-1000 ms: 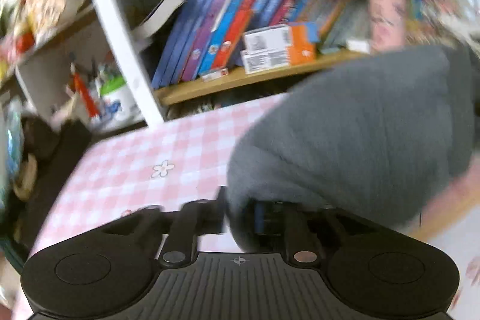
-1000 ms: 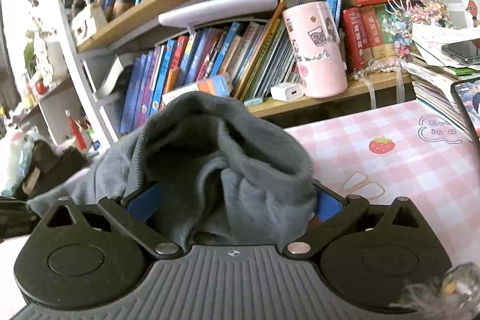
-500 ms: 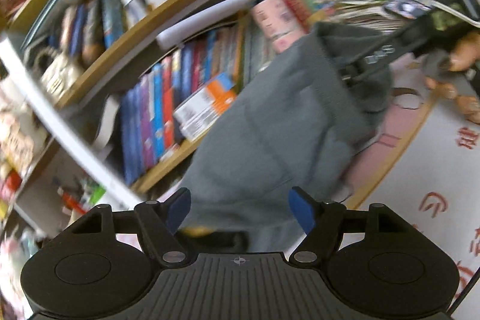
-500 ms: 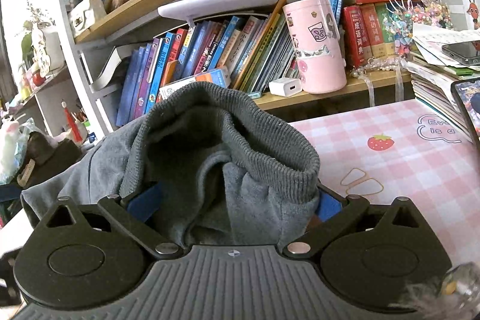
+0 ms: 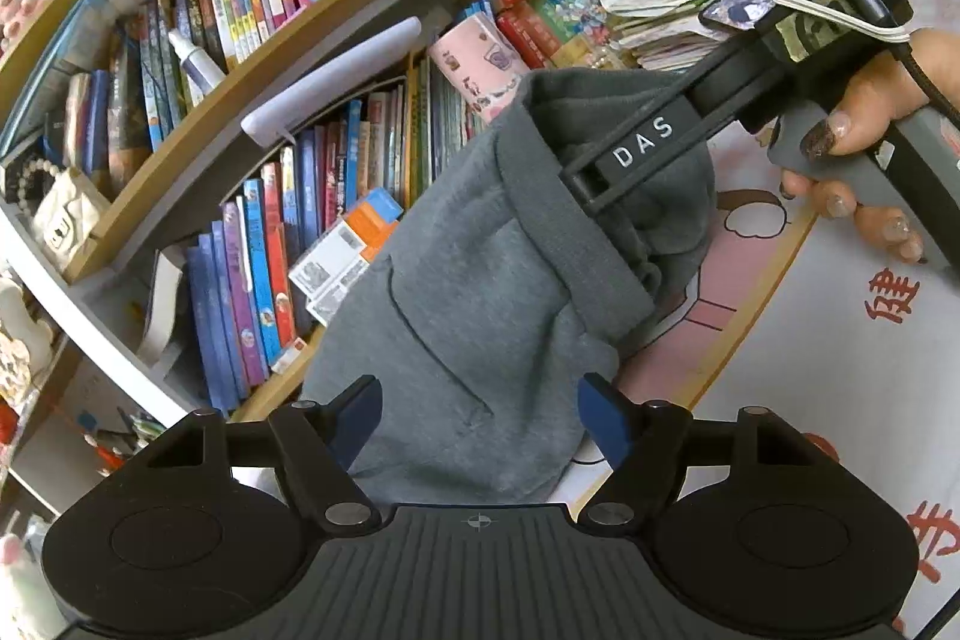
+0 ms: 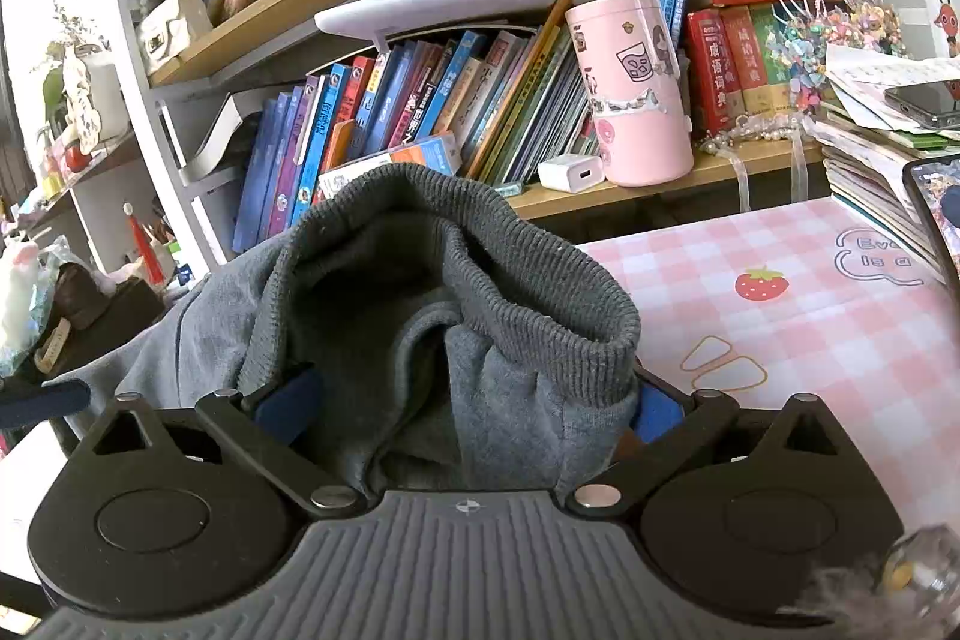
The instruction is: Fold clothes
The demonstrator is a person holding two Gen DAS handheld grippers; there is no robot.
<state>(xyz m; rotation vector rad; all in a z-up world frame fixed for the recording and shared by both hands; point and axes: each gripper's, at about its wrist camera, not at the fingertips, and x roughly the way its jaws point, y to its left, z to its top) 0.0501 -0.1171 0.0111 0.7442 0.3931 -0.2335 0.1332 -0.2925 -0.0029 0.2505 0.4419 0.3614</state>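
A grey sweat garment [image 5: 456,292] with a ribbed band hangs in the air in front of the bookshelf. My right gripper [image 6: 471,400] is shut on its bunched ribbed band [image 6: 540,304], with cloth filling the gap between the blue pads. In the left wrist view the right gripper [image 5: 576,178] reaches in from the upper right, held by a person's hand [image 5: 864,124]. My left gripper [image 5: 480,400] stands open just below the hanging cloth; the lower edge of the garment hangs between its fingers [image 5: 360,406], and the pads do not press on it.
A pink checked tablecloth [image 6: 780,340] covers the table, with a white mat with red characters [image 5: 840,370] nearer me. Behind it stands a crowded bookshelf [image 6: 420,100] with a pink canister [image 6: 636,100]. Stacked papers and a tablet [image 6: 936,220] sit at the right.
My left gripper let go of the grey garment, opened, rolled and drew back to the left. The right gripper kept still, holding the cloth.
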